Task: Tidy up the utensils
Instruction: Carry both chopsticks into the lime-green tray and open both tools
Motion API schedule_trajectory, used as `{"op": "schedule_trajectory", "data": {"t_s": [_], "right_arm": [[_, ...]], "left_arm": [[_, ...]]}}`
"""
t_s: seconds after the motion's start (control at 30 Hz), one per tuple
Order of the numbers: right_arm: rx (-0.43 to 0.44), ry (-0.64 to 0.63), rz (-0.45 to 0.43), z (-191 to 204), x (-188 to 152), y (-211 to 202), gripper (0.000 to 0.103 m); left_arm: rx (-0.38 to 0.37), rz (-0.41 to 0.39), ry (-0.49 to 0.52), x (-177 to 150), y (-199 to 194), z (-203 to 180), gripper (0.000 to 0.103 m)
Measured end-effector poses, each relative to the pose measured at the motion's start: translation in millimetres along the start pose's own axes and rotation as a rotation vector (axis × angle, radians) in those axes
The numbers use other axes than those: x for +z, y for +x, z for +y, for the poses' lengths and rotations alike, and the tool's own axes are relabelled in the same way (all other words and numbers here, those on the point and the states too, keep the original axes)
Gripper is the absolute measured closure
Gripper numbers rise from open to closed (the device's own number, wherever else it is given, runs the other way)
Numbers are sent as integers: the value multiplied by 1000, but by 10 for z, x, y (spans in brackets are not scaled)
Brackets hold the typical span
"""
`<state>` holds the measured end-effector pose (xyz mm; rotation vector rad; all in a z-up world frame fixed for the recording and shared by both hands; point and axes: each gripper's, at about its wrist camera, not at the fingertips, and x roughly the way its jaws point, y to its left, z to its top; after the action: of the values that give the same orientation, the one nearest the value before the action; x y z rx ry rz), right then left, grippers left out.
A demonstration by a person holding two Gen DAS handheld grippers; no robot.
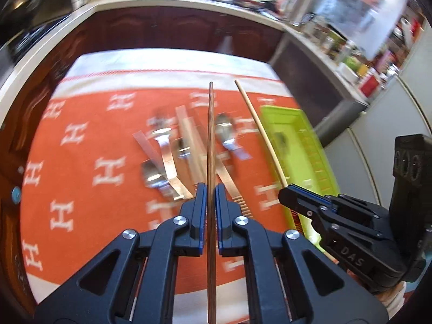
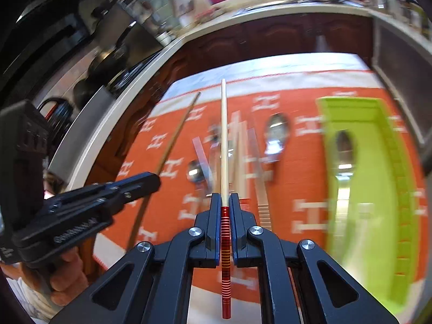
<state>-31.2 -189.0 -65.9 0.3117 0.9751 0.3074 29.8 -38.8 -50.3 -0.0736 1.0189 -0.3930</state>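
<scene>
My left gripper is shut on a dark brown wooden chopstick that points forward, above the orange cloth. My right gripper is shut on a pale chopstick with a red striped handle end. In the left wrist view the right gripper sits to the right with the pale chopstick. In the right wrist view the left gripper sits to the left with the brown chopstick. Several metal spoons and other utensils lie in a loose pile on the cloth below. A lime green tray at the right holds a spoon.
An orange cloth with white H letters covers the table. Dark wooden cabinets and a pale countertop run behind the table. Cluttered shelves stand at the right. Both views are blurred by motion.
</scene>
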Motion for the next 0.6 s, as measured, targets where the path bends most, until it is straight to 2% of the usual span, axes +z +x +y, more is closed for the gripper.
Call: {"op": "schedule_trajectory", "data": {"t_s": [0.17,0.37,0.5,0.6], "right_arm": [[-109,47,-38,-615,32,-433,98],[-207,155,15,-1344,-48,-460,98],[-210,225,39,-1684,-106,-416,98],[-212,238,50,-1789,-117,-386,97]], "left_arm": [[-88,45,48,236,253,-748,99],[-134,153,61,351,824,-1424,99],[-145,205,33,386,1162,-1604,99],[-158,236,-17,411,1358,-1638,99]]}}
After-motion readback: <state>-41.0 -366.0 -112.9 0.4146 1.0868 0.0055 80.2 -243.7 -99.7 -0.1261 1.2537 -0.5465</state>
